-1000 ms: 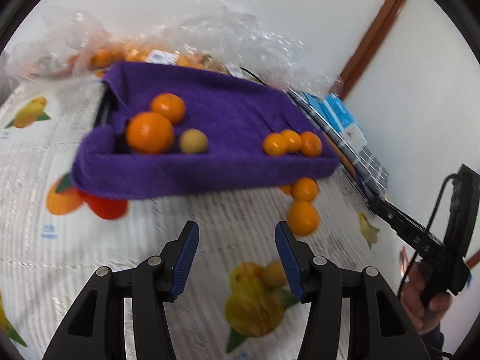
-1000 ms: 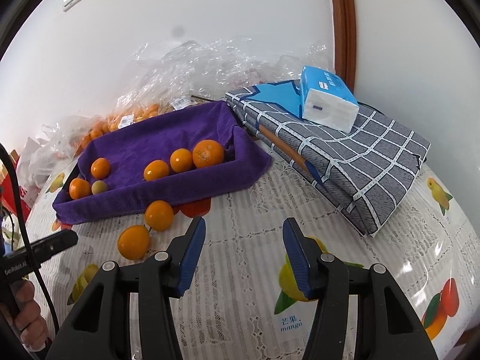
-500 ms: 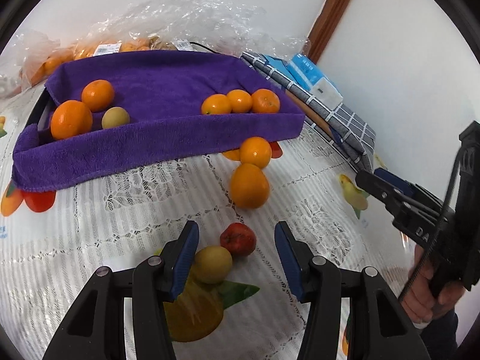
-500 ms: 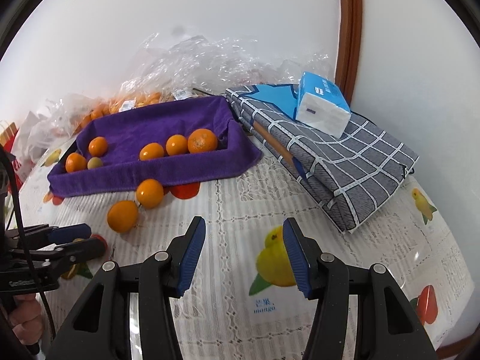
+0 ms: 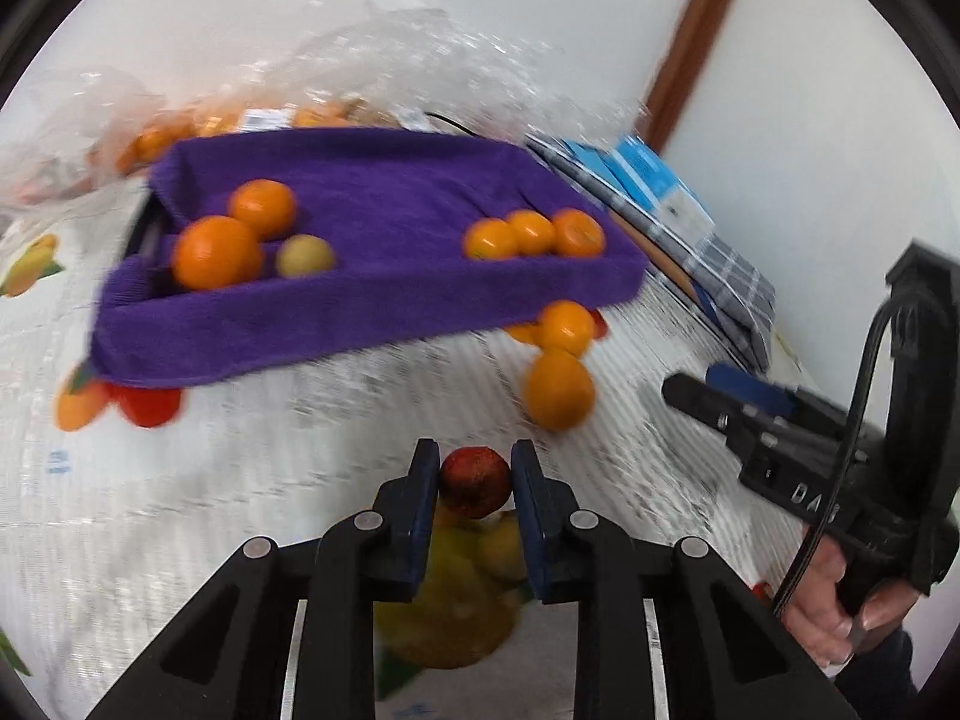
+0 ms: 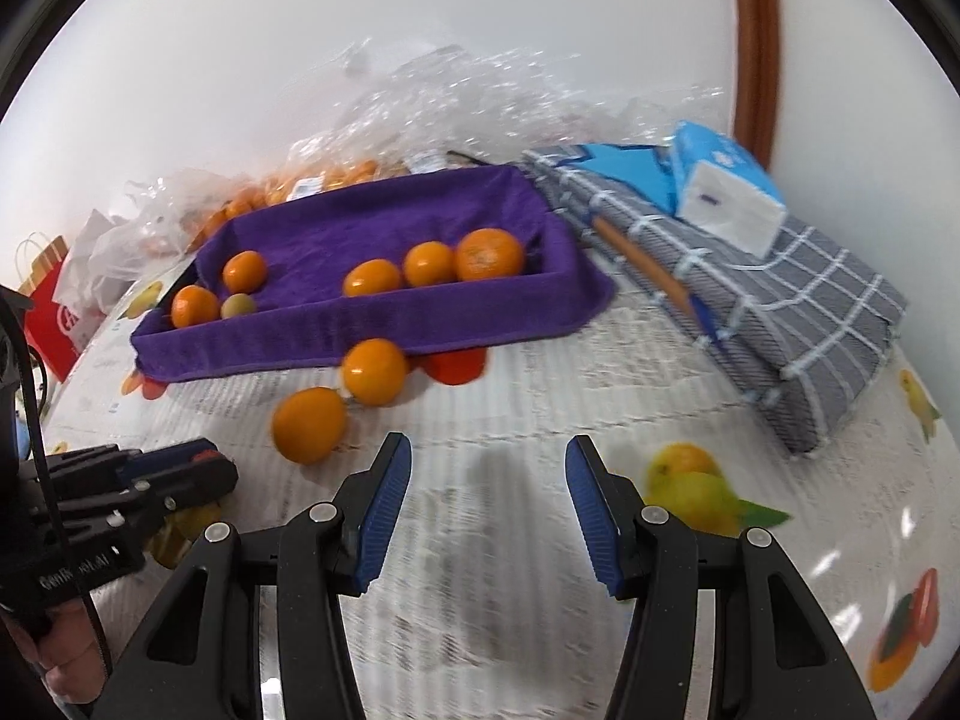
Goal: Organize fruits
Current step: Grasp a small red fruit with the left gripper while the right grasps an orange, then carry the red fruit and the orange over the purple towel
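Your left gripper (image 5: 474, 483) is clamped on a small red fruit (image 5: 476, 480), held above the tablecloth (image 5: 210, 480) short of the purple-lined tray (image 5: 384, 294). Your right gripper (image 6: 489, 501) stands wide apart, holding nothing. Two oranges (image 6: 309, 425) lie just outside the tray's near edge.

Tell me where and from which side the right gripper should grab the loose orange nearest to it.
Grip the orange across its widest middle, coming straight down from above. It is round and lies free on the tablecloth, but a second orange sits close behind it, so the right gripper, now open, should probably close left to right.
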The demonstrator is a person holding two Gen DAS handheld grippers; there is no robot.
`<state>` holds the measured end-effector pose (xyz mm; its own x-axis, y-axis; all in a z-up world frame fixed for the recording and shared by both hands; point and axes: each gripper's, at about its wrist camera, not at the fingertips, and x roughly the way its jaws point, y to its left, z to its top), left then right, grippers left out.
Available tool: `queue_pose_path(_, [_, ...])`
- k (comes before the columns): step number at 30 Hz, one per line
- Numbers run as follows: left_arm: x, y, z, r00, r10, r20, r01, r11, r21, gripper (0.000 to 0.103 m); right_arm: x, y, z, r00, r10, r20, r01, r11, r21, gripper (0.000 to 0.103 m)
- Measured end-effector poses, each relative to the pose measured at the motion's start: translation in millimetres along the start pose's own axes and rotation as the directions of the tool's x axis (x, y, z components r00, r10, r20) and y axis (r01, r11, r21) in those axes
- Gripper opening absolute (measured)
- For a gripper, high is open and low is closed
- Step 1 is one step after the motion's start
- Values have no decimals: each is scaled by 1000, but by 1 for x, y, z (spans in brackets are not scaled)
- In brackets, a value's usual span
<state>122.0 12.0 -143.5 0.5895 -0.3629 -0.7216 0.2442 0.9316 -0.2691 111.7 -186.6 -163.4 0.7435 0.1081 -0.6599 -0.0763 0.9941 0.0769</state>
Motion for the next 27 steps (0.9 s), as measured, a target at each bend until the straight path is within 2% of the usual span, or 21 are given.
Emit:
queue_pose_path(7, [-16, 38, 13, 996, 72, 49, -68, 996, -64, 24, 16, 30, 12, 993, 116, -26, -116, 993, -4, 54])
queue_pose_path(11, [-20, 53, 17, 992, 107, 61, -102, 991, -82, 24, 27, 47, 15, 987, 152, -52, -153, 988, -8, 54])
queue_pose_path(16, [-28, 69, 18, 990, 123, 69, -115, 987, -114, 24, 49, 62, 15, 982, 140, -125, -143, 990, -14, 39])
queue_pose_path(17, [-28, 70, 19, 990, 125, 69, -117, 986, -116, 24, 48, 63, 16, 986, 124, -111, -128, 992, -22, 33])
queue_pose_path(22, [-34, 77, 22, 987, 132, 86, -120, 984, -132, 24, 46, 62, 19, 980, 161, -118, -163, 987, -3, 33])
queue_pose_path(27, [-36, 78, 38, 987, 109, 118, -92, 985, -144, 24, 24, 65, 32, 984, 172, -48, -174, 984, -48, 33])
